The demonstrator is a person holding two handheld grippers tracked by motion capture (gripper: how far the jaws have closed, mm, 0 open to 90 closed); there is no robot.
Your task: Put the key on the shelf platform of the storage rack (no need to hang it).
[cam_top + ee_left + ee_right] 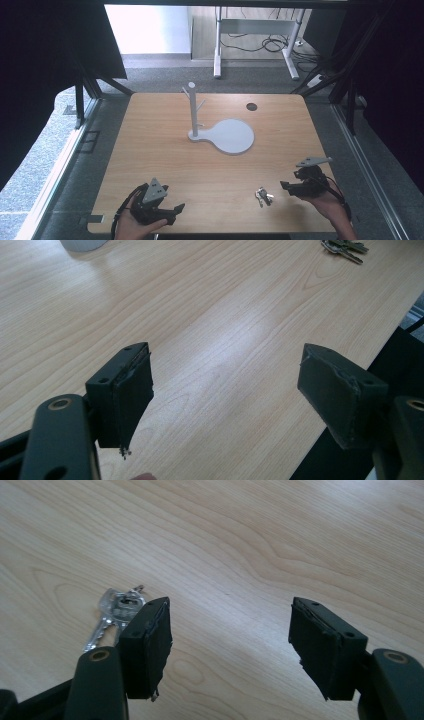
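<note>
Both grippers apart over the wooden table, keys lying loose.
High view: keys point(263, 195) lie just beside the right gripper point(290, 186); the left gripper point(175, 210) sits well apart. Left gripper view: jaws wide, holding nothing. Right gripper view: jaws apart, gripping nothing, keys point(116, 614) beside one jaw.

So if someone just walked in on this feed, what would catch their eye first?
Probably the white peg stand on its flat round base, upright mid-table on the wooden table. Next, the small bunch of keys lying near the front edge, just left of the right tongs, which are open with nothing between them. The left tongs sit open at the front left.
</note>
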